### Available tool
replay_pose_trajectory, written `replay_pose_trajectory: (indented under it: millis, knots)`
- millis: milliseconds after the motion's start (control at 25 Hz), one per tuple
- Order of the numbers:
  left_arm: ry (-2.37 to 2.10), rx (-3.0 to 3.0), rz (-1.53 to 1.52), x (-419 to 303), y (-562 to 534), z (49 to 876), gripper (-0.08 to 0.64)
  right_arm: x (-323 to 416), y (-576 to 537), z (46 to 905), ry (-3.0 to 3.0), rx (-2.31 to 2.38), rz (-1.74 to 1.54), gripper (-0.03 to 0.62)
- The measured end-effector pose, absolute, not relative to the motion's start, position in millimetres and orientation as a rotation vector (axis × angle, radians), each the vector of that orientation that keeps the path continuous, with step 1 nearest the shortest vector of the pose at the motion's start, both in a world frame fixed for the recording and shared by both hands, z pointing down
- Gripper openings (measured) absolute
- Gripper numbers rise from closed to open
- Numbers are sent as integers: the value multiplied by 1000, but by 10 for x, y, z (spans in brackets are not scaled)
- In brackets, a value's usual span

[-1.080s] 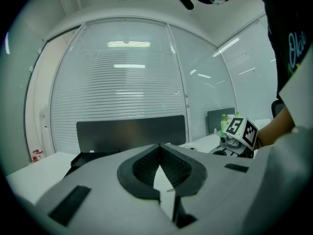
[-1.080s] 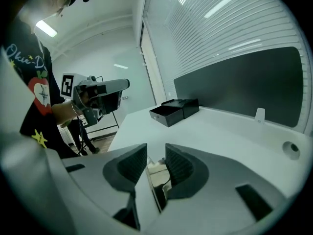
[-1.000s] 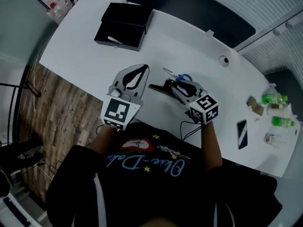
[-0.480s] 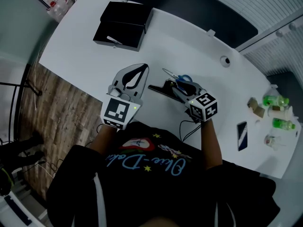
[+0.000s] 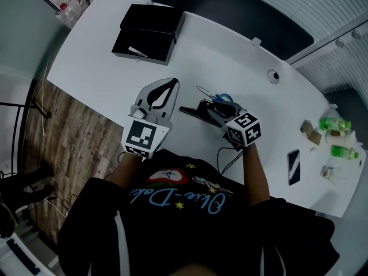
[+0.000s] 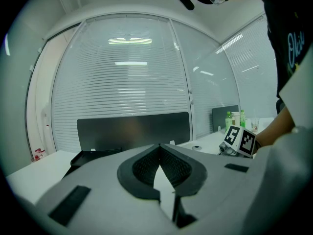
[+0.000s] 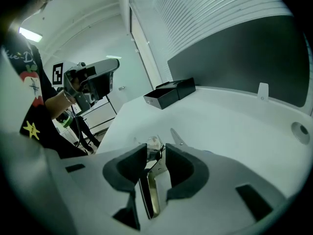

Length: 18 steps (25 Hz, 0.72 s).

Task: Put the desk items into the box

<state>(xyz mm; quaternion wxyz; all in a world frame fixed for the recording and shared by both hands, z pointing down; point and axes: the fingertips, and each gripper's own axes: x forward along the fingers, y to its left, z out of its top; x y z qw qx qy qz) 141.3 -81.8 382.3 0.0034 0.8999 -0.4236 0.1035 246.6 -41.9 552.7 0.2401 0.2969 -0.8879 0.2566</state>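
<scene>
The open black box (image 5: 150,27) stands at the far left of the white desk, with one white item inside. It also shows far off in the right gripper view (image 7: 168,93). My right gripper (image 5: 211,109) is shut on a black and metal stapler (image 5: 192,109) at mid-desk; its metal strip (image 7: 151,190) is clamped between the pads. Blue-handled scissors (image 5: 214,95) lie just behind it, one blade (image 7: 177,137) showing past the jaws. My left gripper (image 5: 168,83) hovers left of the stapler, shut (image 6: 159,147), with nothing in it.
A phone (image 5: 294,164), green bottles (image 5: 333,122) and small items sit at the desk's right end. A round grommet (image 5: 272,73) lies near the back edge. The desk's left edge drops to a wooden floor (image 5: 75,137). A dark partition (image 6: 132,129) backs the desk.
My right gripper has drifted slightly left with the stapler in it. The left gripper has barely moved.
</scene>
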Motion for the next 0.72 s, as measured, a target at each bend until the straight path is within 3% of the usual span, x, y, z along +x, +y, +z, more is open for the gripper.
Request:
replay_pose_trajectory:
  millis: [720]
  knots:
    - [-1355, 2807, 333, 1334, -858, 3849, 8, 2426, -391, 5609, -2463, 805, 874, 69]
